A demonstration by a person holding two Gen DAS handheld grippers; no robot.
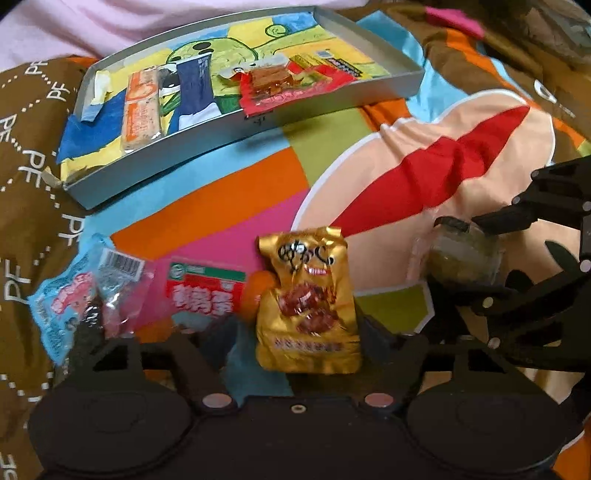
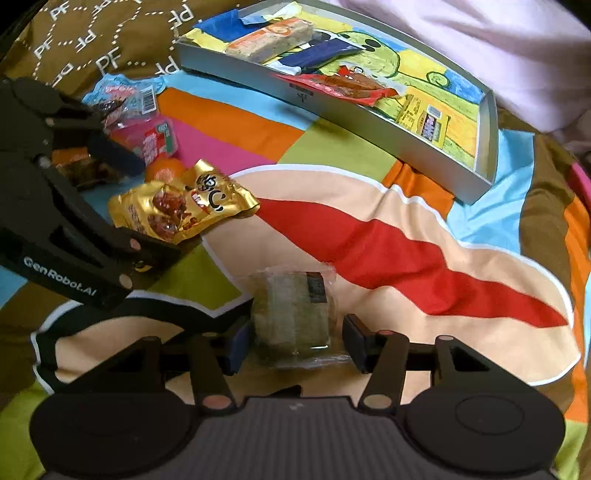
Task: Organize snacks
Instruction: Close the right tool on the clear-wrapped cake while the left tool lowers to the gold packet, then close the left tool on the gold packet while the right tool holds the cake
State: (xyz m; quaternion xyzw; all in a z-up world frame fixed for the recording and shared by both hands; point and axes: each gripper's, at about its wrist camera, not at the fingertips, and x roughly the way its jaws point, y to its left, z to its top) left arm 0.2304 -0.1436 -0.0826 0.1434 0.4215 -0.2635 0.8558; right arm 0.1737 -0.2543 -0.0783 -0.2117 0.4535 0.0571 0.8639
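Observation:
A gold snack packet (image 1: 308, 299) lies on the patterned blanket between the fingers of my left gripper (image 1: 303, 332). The jaws stand open, with a strip of blanket showing beside one finger. In the right wrist view the same packet (image 2: 181, 203) sits between the left gripper's (image 2: 155, 210) two black fingers. A greenish cake in clear wrap (image 2: 291, 314) lies between the blue pads of my right gripper (image 2: 297, 341), which is open with a gap on one side. Beyond stands a shallow silver box (image 1: 221, 140) holding a biscuit bar (image 1: 142, 110), a dark blue packet (image 1: 194, 88) and a red packet (image 1: 280, 88).
Loose snacks lie to the left of the gold packet: a light blue packet (image 1: 62, 306), a clear wrapper with a barcode (image 1: 122, 266), a red and green packet (image 1: 205, 291) and an orange round one (image 1: 258, 288). Pink cloth (image 1: 110, 26) lies behind the box.

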